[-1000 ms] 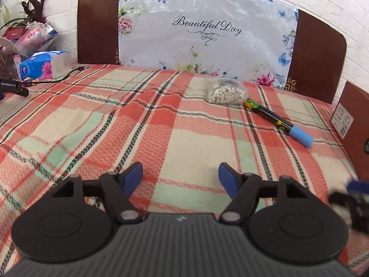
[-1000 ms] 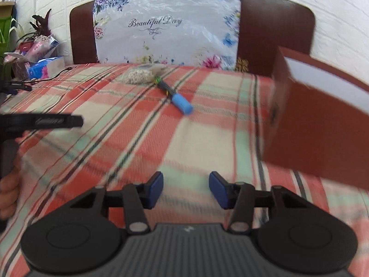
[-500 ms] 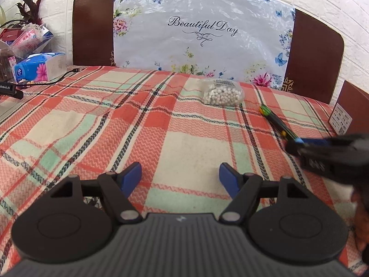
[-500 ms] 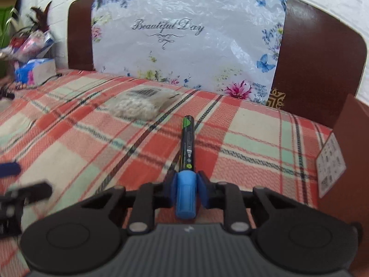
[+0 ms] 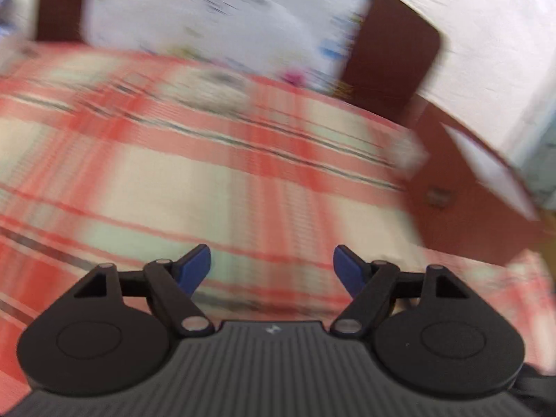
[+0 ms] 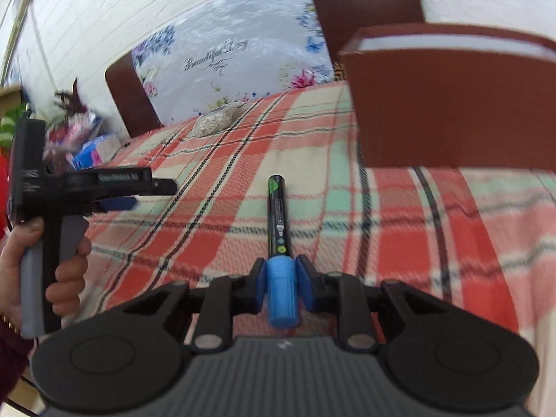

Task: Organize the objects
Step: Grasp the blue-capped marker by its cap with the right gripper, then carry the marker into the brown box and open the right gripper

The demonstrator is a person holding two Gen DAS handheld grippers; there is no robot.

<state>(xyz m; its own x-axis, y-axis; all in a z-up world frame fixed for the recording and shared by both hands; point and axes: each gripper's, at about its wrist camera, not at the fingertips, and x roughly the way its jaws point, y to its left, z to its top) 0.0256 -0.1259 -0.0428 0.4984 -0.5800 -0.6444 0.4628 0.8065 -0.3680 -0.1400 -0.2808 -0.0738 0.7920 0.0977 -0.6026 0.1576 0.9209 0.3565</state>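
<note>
Around the scene: a plaid cloth [image 6: 312, 187] in red, cream and mint covers the surface in both views.
Brown box: a tall brown box [image 6: 451, 104] with a white inner edge stands on the cloth ahead and to the right of the pen tip, apart from it; in the left wrist view it [image 5: 462, 208] shows blurred at the right.
Bead bag: a small clear bag of pale beads [image 6: 213, 123] lies far back on the cloth, near the flowered white sheet [image 6: 236, 59] that leans on a dark brown headboard [image 6: 361, 3].
Clutter: packets and a blue tissue pack [image 6: 92, 151] sit at the far left edge, too blurred to name further.
Left gripper: seen from the right wrist view, the left gripper [image 6: 135, 196] is held by a hand [image 6: 52, 271] at the left, over the cloth, well apart from the pen; in its own blurred view its [image 5: 272, 269] blue fingers are spread wide with nothing between them.
Right gripper: the right gripper [image 6: 282, 286] pinches the pen by its cap, pads pressed on both sides.
Pen: the marker pen [image 6: 279, 226] has a thick bright blue cap and a black barrel with green markings and a label; it points straight forward from the jaws, above the cloth, towards the box's left side.
</note>
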